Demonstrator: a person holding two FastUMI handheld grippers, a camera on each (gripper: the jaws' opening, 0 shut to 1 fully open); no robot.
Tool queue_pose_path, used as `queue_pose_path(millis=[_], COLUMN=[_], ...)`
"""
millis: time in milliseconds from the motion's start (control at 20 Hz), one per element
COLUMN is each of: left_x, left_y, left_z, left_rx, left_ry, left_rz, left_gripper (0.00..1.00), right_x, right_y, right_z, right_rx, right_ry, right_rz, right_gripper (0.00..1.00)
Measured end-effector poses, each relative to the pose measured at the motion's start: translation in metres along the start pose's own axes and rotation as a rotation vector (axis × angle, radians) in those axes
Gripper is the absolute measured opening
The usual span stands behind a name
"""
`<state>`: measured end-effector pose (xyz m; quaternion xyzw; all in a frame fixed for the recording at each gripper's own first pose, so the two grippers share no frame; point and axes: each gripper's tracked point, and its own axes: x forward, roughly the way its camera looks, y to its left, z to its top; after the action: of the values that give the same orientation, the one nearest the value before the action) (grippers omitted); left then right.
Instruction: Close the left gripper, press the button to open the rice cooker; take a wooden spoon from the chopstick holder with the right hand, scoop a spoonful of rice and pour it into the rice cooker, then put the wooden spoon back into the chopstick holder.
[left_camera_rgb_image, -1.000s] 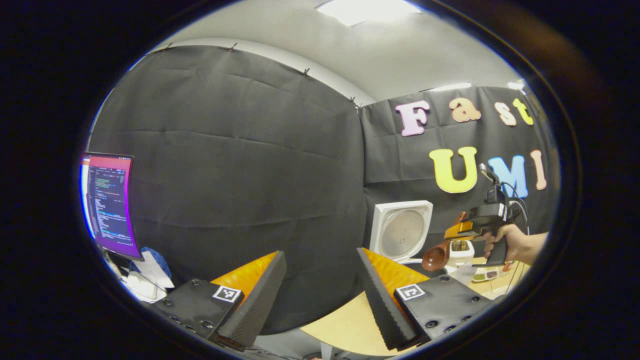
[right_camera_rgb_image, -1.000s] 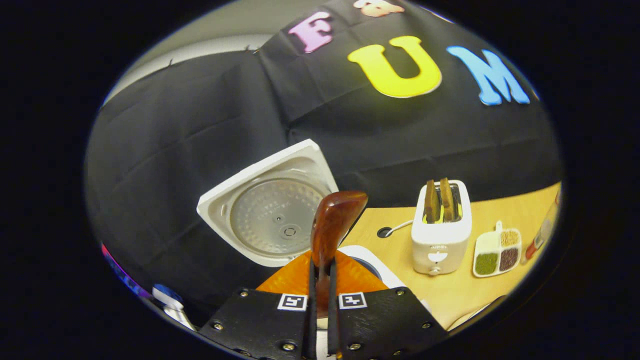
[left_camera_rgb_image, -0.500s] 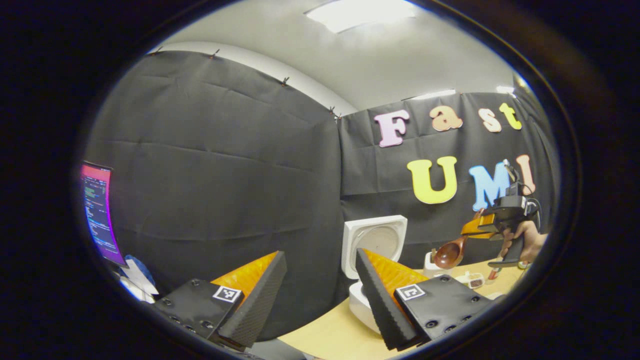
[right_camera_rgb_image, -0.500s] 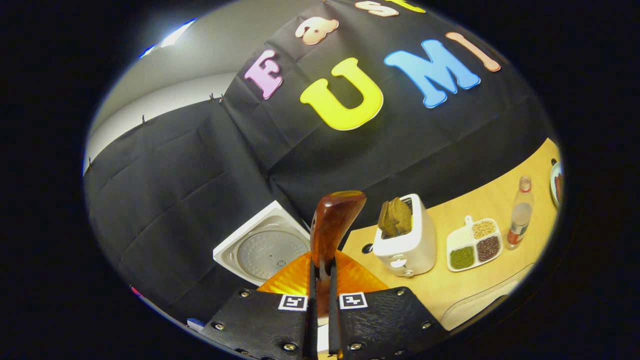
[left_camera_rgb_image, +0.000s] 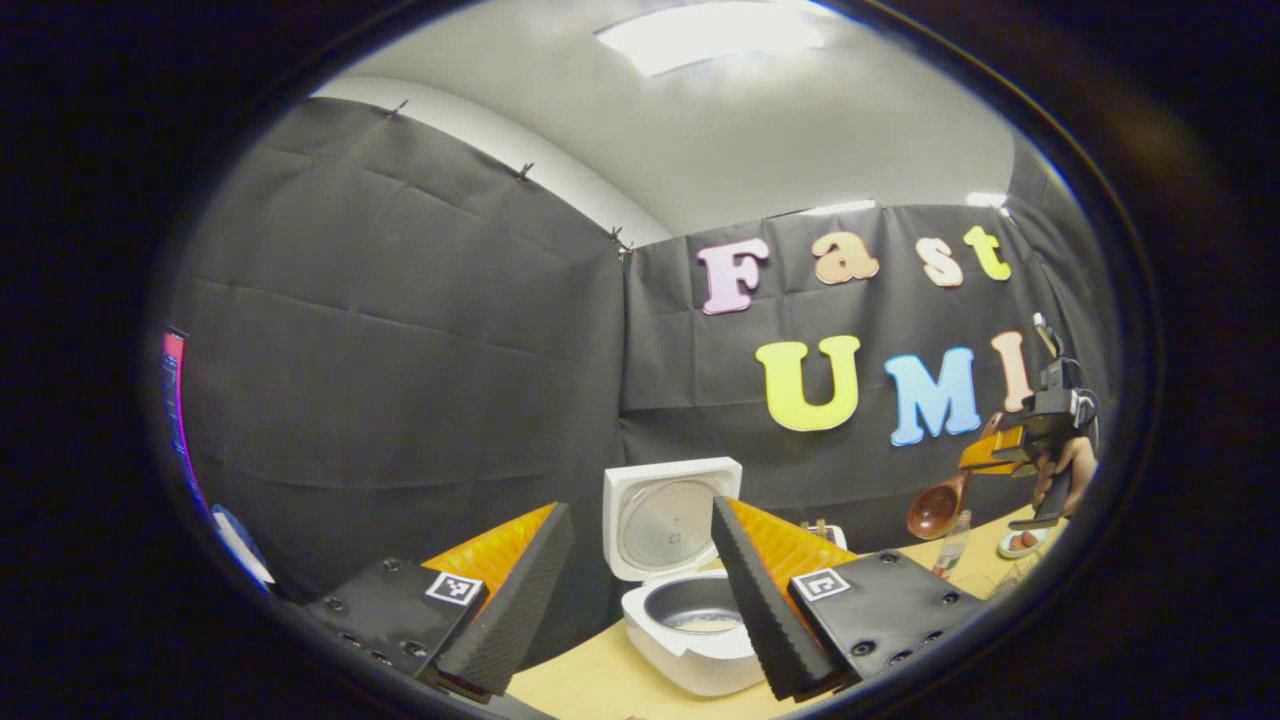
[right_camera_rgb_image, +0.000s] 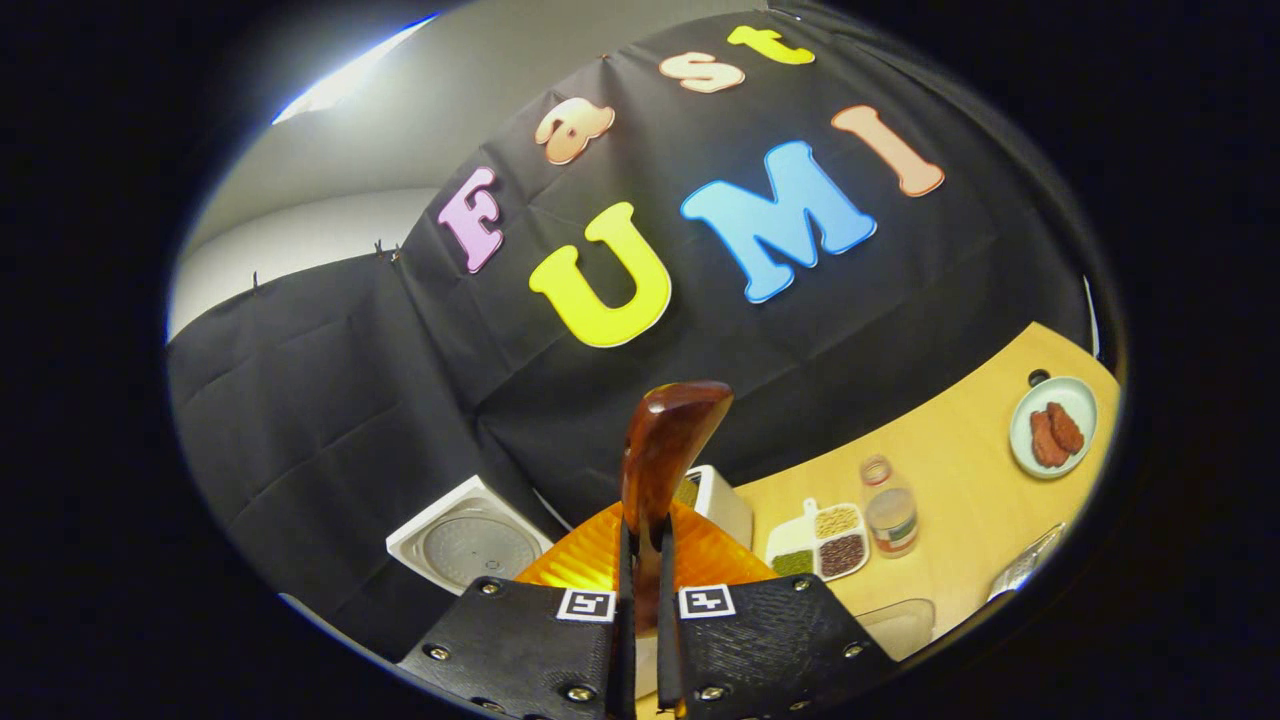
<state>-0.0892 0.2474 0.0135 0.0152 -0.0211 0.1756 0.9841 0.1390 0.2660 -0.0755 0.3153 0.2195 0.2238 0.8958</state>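
Observation:
The white rice cooker (left_camera_rgb_image: 690, 650) stands open on the table, lid (left_camera_rgb_image: 665, 520) upright, a little rice in its pot (left_camera_rgb_image: 705, 620). My left gripper (left_camera_rgb_image: 637, 510) is open and holds nothing, its fingers framing the cooker from a short way back. My right gripper (right_camera_rgb_image: 640, 560) is shut on the wooden spoon (right_camera_rgb_image: 670, 440), whose bowl points up and forward and looks to hold nothing. From the left gripper view, the right gripper (left_camera_rgb_image: 990, 455) hangs high at the far right in a hand (left_camera_rgb_image: 1065, 470), the spoon (left_camera_rgb_image: 935, 510) angled down-left. The cooker lid (right_camera_rgb_image: 465, 545) sits low left.
On the wooden table (right_camera_rgb_image: 960, 470) stand a white toaster (right_camera_rgb_image: 715, 500), a divided dish of grains (right_camera_rgb_image: 820, 540), a small bottle (right_camera_rgb_image: 885, 515) and a plate with sausages (right_camera_rgb_image: 1050, 425). A clear container (right_camera_rgb_image: 900, 625) sits at the near edge. Black cloth walls close the back.
The right gripper has risen and swung right, away from the cooker, still holding the spoon. The left gripper view has turned right, bringing the open cooker and its pot to the middle.

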Motion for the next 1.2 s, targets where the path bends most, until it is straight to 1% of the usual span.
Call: queue_pose_path(millis=[350,550,600,650,700,900,1050,1200], left_x=[0.009,0.01,0.01,0.011,0.01,0.007,0.005,0.003], left_y=[-0.043,-0.063,-0.07,-0.076,-0.082,-0.101,-0.112,-0.117], left_z=[0.008,0.017,0.019,0.022,0.022,0.028,0.029,0.031], left_rx=[-0.02,-0.019,-0.02,-0.021,-0.021,-0.015,-0.014,0.009], left_ry=[-0.013,-0.024,-0.027,-0.029,-0.031,-0.036,-0.036,-0.038], left_rz=[-0.058,-0.079,-0.084,-0.092,-0.1,-0.123,-0.139,-0.145], left_gripper=[0.96,0.96,0.99,0.99,0.96,0.96,0.96,0.96], right_x=[-0.056,-0.083,-0.089,-0.096,-0.102,-0.121,-0.131,-0.137], right_y=[-0.077,-0.124,-0.135,-0.146,-0.158,-0.202,-0.228,-0.251], right_z=[0.031,0.041,0.041,0.042,0.041,0.03,0.016,0.002], right_rx=[-0.07,-0.074,-0.075,-0.076,-0.078,-0.089,-0.106,-0.135], right_ry=[-0.067,-0.091,-0.097,-0.099,-0.1,-0.083,-0.056,-0.028], right_rz=[-0.149,-0.23,-0.253,-0.275,-0.297,-0.384,-0.437,-0.484], right_gripper=[0.09,0.09,0.09,0.09,0.09,0.08,0.09,0.09])
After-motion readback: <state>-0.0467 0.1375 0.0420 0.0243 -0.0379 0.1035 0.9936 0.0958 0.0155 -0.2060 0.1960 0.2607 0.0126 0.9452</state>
